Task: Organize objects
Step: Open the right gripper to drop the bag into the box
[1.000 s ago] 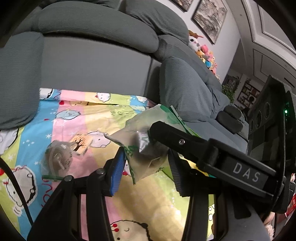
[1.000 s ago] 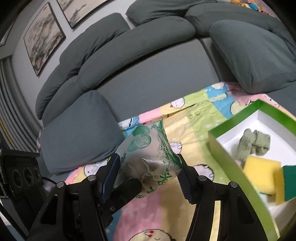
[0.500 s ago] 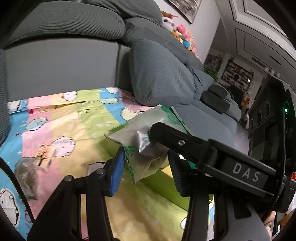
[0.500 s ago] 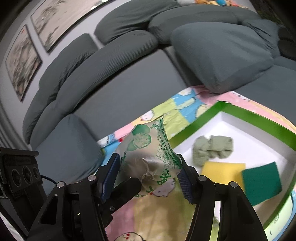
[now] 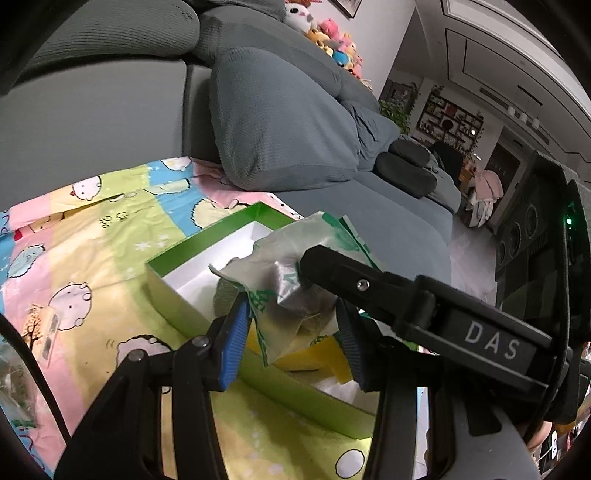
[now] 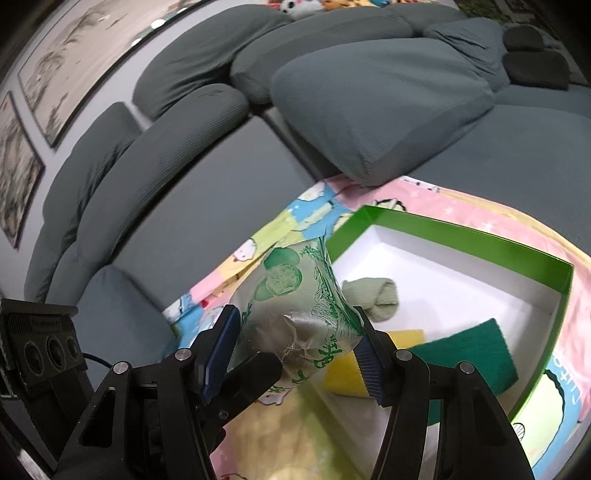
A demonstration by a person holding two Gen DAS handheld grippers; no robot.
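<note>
Both grippers hold one crinkled plastic bag with green print (image 5: 291,273) (image 6: 295,302). My left gripper (image 5: 293,332) is shut on its lower part, and my right gripper (image 6: 295,354) is shut on it too. The bag hangs over the near edge of a green box with a white inside (image 5: 173,280) (image 6: 461,236) that rests on the cartoon blanket. Inside the box lie a rolled grey-green cloth (image 6: 373,295), a yellow sponge (image 6: 347,373) and a dark green scouring pad (image 6: 469,354).
The cartoon blanket (image 5: 74,240) covers a grey sofa seat. Grey cushions (image 6: 369,110) stand behind the box. A small clear packet (image 5: 14,384) lies on the blanket at far left. Plush toys (image 5: 325,33) sit on the sofa back.
Both grippers have carried the bag to the right across the blanket. The green box has come into view under the bag. The grip on the bag is unchanged.
</note>
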